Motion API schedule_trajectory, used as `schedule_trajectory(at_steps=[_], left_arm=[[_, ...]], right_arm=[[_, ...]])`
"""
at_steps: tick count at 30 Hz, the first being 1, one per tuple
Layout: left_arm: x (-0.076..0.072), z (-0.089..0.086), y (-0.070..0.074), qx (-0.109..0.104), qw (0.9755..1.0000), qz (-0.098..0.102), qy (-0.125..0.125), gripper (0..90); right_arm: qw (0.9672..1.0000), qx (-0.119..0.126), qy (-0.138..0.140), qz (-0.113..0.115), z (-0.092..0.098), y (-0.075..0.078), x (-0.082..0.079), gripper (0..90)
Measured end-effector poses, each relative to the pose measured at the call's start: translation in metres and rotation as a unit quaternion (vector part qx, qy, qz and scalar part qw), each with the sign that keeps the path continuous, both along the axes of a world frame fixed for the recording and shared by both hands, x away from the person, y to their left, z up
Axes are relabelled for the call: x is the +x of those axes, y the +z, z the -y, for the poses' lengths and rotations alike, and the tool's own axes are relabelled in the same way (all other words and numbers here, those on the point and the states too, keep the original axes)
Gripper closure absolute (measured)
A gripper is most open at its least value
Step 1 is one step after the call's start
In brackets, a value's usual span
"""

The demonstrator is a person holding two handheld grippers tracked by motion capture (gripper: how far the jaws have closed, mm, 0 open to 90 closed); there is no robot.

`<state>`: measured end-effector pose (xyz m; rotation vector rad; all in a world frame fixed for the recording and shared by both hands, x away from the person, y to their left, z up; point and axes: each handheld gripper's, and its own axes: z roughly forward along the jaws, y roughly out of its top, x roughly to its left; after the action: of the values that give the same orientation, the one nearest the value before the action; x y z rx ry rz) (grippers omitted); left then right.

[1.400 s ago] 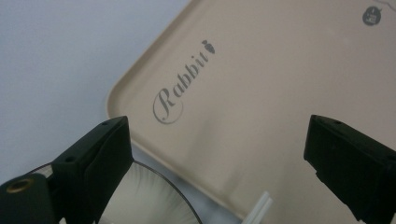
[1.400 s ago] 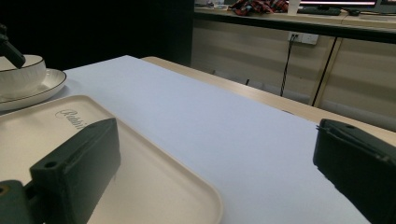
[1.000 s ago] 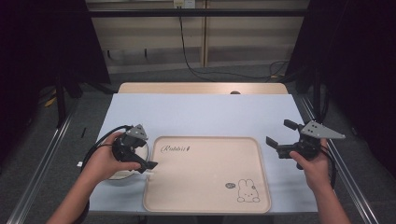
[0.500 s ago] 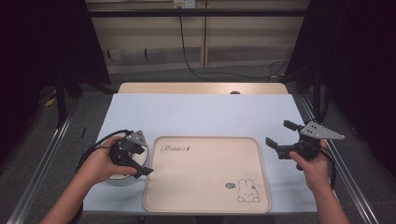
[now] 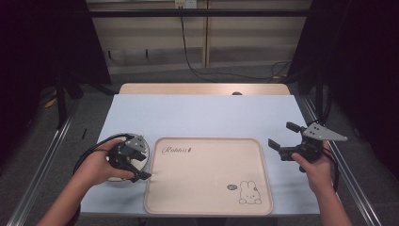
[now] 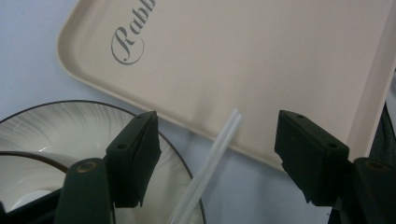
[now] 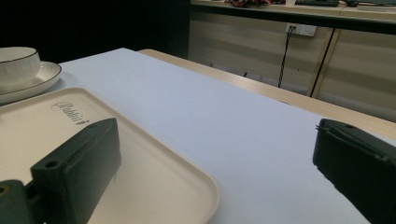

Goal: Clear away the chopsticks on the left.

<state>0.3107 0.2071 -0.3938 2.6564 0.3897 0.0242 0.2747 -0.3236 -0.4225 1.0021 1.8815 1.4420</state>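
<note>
Left gripper (image 6: pixel 215 158) jaws have just been closing around the white chopsticks (image 6: pixel 210 163), not touching; right gripper (image 7: pixel 219 172) sits wide apart.

"Rabbit" on the beige tray (image 5: pixel 207 188)

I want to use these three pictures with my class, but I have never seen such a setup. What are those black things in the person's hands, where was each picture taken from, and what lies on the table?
A person holds a hand-held grasping tool in each hand: the left tool and the right tool. Each has two black jaws.

The high view looks down on the table from above. The other two pictures come from cameras riding on the tools, looking along their jaws.

On the table lie a beige tray printed with a rabbit, a saucer with a cup on it, and a thin clear stick resting between saucer and tray.

The left tool's jaws have just been closing around the stick without pressing on it. The right tool is open, holding nothing.
</note>
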Motion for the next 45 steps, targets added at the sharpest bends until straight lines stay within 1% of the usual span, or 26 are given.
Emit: schedule_trajectory(at_steps=[3,4,5,8,10,12,14,18,20,21,22,23,25,27,31,33,36,40,41,42,43,45], left_arm=[[-0.002,-0.002,0.000,0.006,0.9999,0.000,-0.012,33.7],[-0.003,-0.003,0.000,0.006,0.9999,-0.004,-0.007,35.0],[-0.003,-0.004,0.000,0.007,0.9999,-0.003,-0.014,36.1],[-0.005,-0.006,0.001,0.017,0.9997,-0.003,-0.018,40.3],[-0.005,-0.007,0.001,0.015,0.9996,-0.005,-0.022,42.9],[-0.005,-0.007,0.000,0.024,0.9994,-0.004,-0.025,44.2],[-0.006,-0.007,-0.001,0.029,0.9993,-0.002,-0.025,47.2],[-0.007,-0.006,-0.003,0.034,0.9989,0.000,-0.031,49.3],[-0.008,-0.005,-0.006,0.037,0.9986,-0.004,-0.039,51.8],[-0.009,-0.005,-0.006,0.039,0.9985,-0.002,-0.039,51.8],[-0.010,-0.004,-0.008,0.037,0.9985,-0.004,-0.040,52.8],[-0.010,-0.003,-0.009,0.038,0.9982,-0.004,-0.046,53.9],[-0.010,-0.002,-0.011,0.042,0.9980,-0.002,-0.048,54.5],[-0.011,-0.002,-0.013,0.040,0.9981,-0.006,-0.047,55.3],[-0.011,-0.001,-0.015,0.043,0.9978,-0.006,-0.051,57.7],[-0.011,-0.001,-0.016,0.046,0.9975,-0.003,-0.053,59.1],[-0.011,0.000,-0.017,0.046,0.9973,-0.003,-0.057,59.1],[-0.011,0.000,-0.018,0.046,0.9974,-0.004,-0.055,59.7],[-0.011,0.000,-0.018,0.051,0.9968,-0.003,-0.061,60.0],[-0.011,0.000,-0.018,0.052,0.9967,-0.003,-0.063,60.4],[-0.011,0.000,-0.019,0.049,0.9970,-0.002,-0.060,60.4],[-0.012,0.001,-0.020,0.051,0.9966,-0.003,-0.065,60.8]], right_arm=[[1.0000,-0.003,0.002,0.003,0.000,-0.001,0.001,0.3],[1.0000,-0.003,0.002,0.003,-0.001,-0.001,0.001,0.3],[1.0000,-0.002,0.002,0.003,-0.001,-0.001,0.001,0.3],[1.0000,-0.002,0.003,0.002,-0.001,-0.001,0.001,0.3],[1.0000,-0.003,0.005,0.003,-0.001,-0.001,0.001,0.4],[1.0000,-0.003,0.002,0.003,0.000,-0.001,0.001,0.3],[1.0000,0.000,0.000,0.002,0.001,-0.001,0.001,0.3],[1.0000,0.003,0.001,0.004,0.002,0.000,0.001,0.4],[1.0000,0.003,-0.001,0.005,0.002,0.000,0.001,0.3],[1.0000,0.003,-0.001,0.005,0.002,0.000,0.001,0.3],[1.0000,0.003,0.000,0.005,0.002,0.000,0.001,0.4],[1.0000,0.002,0.001,0.005,0.002,0.000,0.001,0.4],[1.0000,0.002,0.001,0.004,0.002,0.000,0.001,0.4],[1.0000,0.001,0.001,0.003,0.002,0.000,0.001,0.4],[1.0000,0.003,0.000,0.006,0.002,0.000,0.001,0.4],[1.0000,0.001,0.001,0.004,0.002,0.000,0.001,0.4],[1.0000,-0.001,0.001,0.005,0.002,0.000,0.001,0.5],[1.0000,-0.003,0.001,0.005,0.001,0.000,0.001,0.6],[1.0000,-0.003,0.001,0.005,0.001,0.000,0.001,0.6],[1.0000,-0.003,0.002,0.005,0.001,0.000,0.001,0.6],[1.0000,-0.003,0.002,0.005,0.001,0.000,0.001,0.6],[1.0000,-0.003,0.002,0.004,0.001,0.000,0.002,0.7]])
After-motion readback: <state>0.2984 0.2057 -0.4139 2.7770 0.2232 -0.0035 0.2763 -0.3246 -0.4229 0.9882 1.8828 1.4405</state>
